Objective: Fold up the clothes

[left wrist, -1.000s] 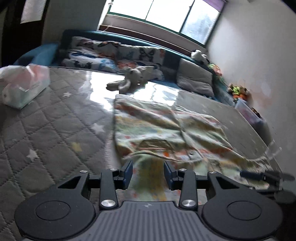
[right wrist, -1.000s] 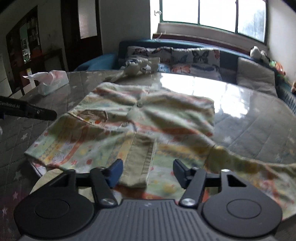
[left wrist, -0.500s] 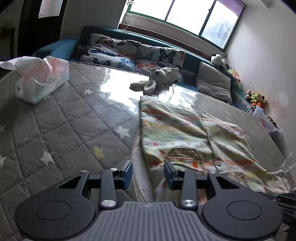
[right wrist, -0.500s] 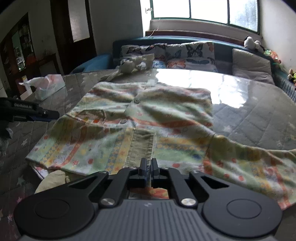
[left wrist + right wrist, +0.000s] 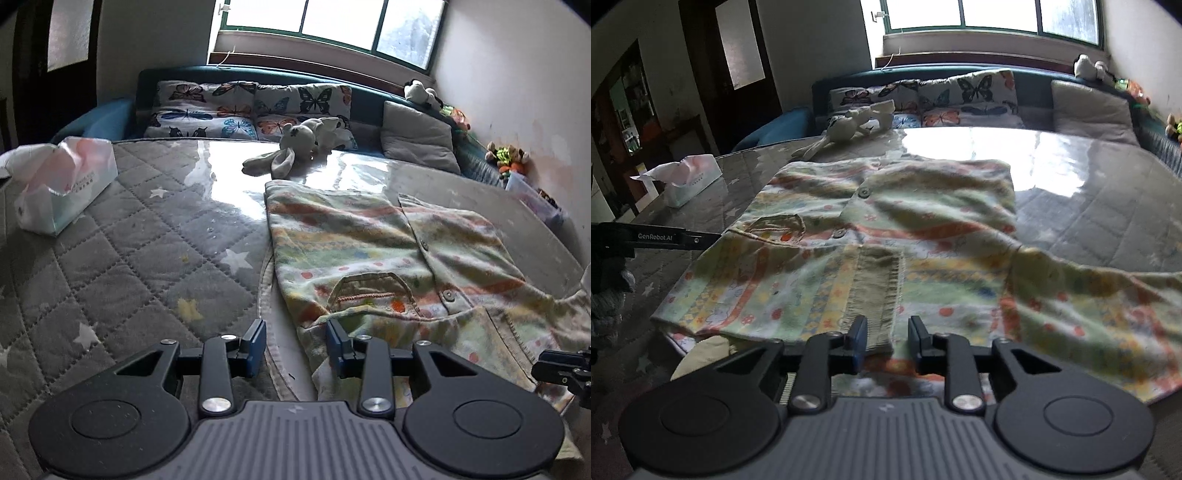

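A pastel patterned button shirt [image 5: 369, 251] lies spread on the grey quilted table pad [image 5: 147, 258], with one sleeve folded across its front. My left gripper [image 5: 297, 345] stands open at the shirt's near left corner. Its right pad touches the cloth edge, and the gap holds only the pad's rim. In the right wrist view the shirt [image 5: 886, 221] fills the middle. My right gripper [image 5: 884, 334] is opening, and the sleeve's ribbed olive cuff [image 5: 879, 291] lies between its jaws, unpressed. A finger of the left gripper [image 5: 676, 238] reaches in from the left.
A tissue pack [image 5: 62, 188] sits on the pad at the left. A plush rabbit [image 5: 291, 151] lies at the far table edge. Behind it stand butterfly cushions [image 5: 251, 107] and a grey cushion [image 5: 417, 136] on a blue sofa. Small toys [image 5: 506, 158] line the right wall.
The right gripper went from wide open to shut at the sleeve cuff, and its jaws have parted again. The left gripper shifted off the shirt's hem to its left edge and rolled a little.
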A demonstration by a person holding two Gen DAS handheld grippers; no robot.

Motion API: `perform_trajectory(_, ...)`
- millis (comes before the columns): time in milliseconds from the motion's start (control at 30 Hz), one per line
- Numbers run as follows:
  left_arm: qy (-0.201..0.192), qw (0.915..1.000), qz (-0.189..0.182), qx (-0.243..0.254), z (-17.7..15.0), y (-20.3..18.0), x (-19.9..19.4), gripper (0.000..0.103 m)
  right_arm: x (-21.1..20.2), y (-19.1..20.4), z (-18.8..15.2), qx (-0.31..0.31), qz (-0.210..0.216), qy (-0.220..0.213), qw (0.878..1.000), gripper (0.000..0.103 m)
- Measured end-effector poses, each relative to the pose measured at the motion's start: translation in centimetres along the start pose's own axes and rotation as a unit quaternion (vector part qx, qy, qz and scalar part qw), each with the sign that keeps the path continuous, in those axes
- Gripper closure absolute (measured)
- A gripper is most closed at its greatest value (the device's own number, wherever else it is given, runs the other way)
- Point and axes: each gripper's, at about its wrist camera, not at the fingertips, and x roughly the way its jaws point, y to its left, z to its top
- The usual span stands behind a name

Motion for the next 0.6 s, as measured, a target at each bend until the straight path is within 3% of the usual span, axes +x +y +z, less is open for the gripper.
perform_trajectory(67, -0.002, 0.9999, 0.006, 0.012, 0.0, -0.3, 0.0, 0.066, 0.1, 0.3, 0.0, 0.001, 0.004, 0.002, 1.0, 0.082)
perform_trajectory(100, -0.002, 0.9998, 0.009, 0.017, 0.0, -0.5, 0.1, 0.066, 0.2, 0.4, 0.0, 0.0, 0.005, 0.003, 1.0, 0.093)
perform_trajectory(133, -0.003, 0.9997, 0.012, 0.022, -0.1, -0.6, 0.1, 0.066, 0.1, 0.7, 0.0, -0.004, -0.002, 0.001, 1.0, 0.096)
perform_trajectory(333, -0.006, 0.9988, 0.026, 0.042, -0.3, -0.8, 0.3, 0.066, -2.0, 1.4, 0.1, -0.033, -0.046, -0.045, 0.997, 0.098)
perform_trajectory(433, -0.007, 0.9986, 0.028, 0.045, -0.3, -0.8, 0.4, 0.066, -2.1, 1.6, -0.1, -0.051, -0.07, -0.047, 0.995, 0.098)
perform_trajectory(600, -0.012, 0.9989, 0.031, 0.033, -0.1, -0.7, -0.2, 0.068, -1.9, 1.6, -0.5, -0.053, -0.071, -0.037, 0.995, 0.096)
